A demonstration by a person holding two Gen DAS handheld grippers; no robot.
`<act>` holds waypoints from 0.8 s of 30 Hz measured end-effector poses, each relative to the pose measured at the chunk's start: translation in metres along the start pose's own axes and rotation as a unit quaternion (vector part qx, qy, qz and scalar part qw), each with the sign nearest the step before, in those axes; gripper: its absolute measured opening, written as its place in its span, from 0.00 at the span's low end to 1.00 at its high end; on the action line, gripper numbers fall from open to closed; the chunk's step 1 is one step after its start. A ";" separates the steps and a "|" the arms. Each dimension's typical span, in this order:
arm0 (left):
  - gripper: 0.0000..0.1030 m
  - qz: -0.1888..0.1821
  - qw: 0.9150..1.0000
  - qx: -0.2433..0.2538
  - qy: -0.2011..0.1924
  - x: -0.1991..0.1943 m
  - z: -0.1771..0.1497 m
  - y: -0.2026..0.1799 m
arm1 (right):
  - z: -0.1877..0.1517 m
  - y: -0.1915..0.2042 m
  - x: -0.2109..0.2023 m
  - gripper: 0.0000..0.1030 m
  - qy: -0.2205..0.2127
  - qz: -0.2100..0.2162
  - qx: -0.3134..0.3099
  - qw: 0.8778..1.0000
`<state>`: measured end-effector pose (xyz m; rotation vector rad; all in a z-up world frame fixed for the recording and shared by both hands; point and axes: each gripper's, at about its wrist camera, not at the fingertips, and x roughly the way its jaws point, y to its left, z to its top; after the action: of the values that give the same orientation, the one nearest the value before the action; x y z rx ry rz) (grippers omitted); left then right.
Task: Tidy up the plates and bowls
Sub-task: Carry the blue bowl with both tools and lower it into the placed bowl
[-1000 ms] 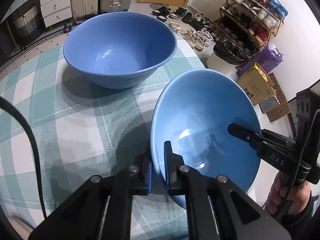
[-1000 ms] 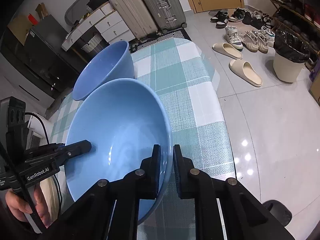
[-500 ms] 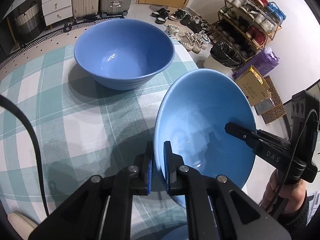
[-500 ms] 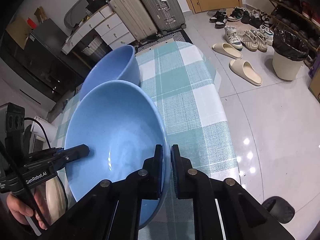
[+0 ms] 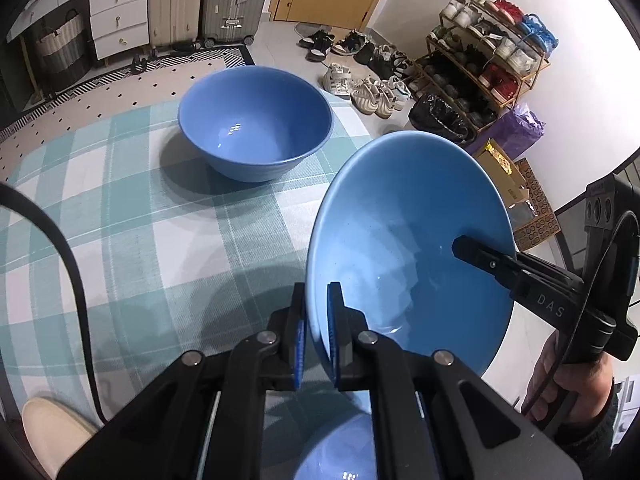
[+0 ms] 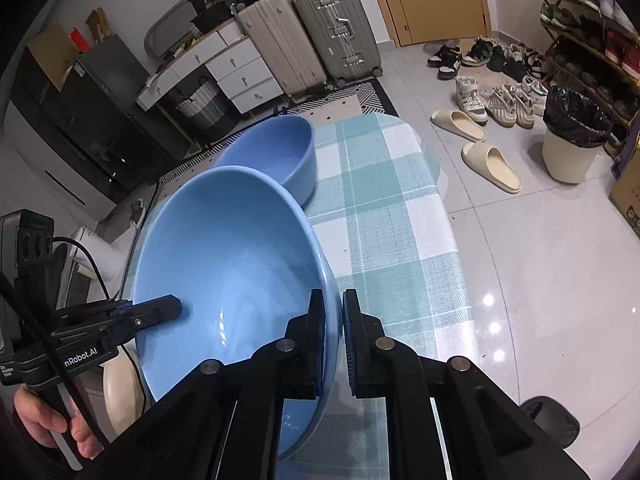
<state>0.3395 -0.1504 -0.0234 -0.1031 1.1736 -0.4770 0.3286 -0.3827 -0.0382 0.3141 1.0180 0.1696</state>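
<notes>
both grippers [image 5: 316,320] [image 6: 332,336] clamped on light blue bowl [image 5: 408,240], now higher above table [image 5: 160,220]

Two hard-shell suitcases [image 6: 316,36] are standing upright against the wall at upper centre. A white drawer unit [image 6: 224,74] is sitting to their left. Beige slides [image 6: 476,144] are lying on the tile floor at right, near a bin lined with a black bag [image 6: 572,140]. A shoe rack [image 5: 488,44] is occupying the upper right.
</notes>
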 end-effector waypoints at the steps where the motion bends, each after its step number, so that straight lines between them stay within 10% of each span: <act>1: 0.06 -0.001 1.000 -0.001 -0.001 -0.003 -0.003 0.001 | -0.002 0.002 -0.003 0.09 -0.001 0.000 -0.001 1.000; 24: 0.06 -0.017 0.999 -0.046 0.002 -0.036 -0.052 0.012 | -0.050 0.046 -0.056 0.09 -0.012 0.005 -0.005 1.000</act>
<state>0.2857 -0.1162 -0.0162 -0.2020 1.1986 -0.4544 0.2566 -0.3467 -0.0018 0.3111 0.9921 0.1791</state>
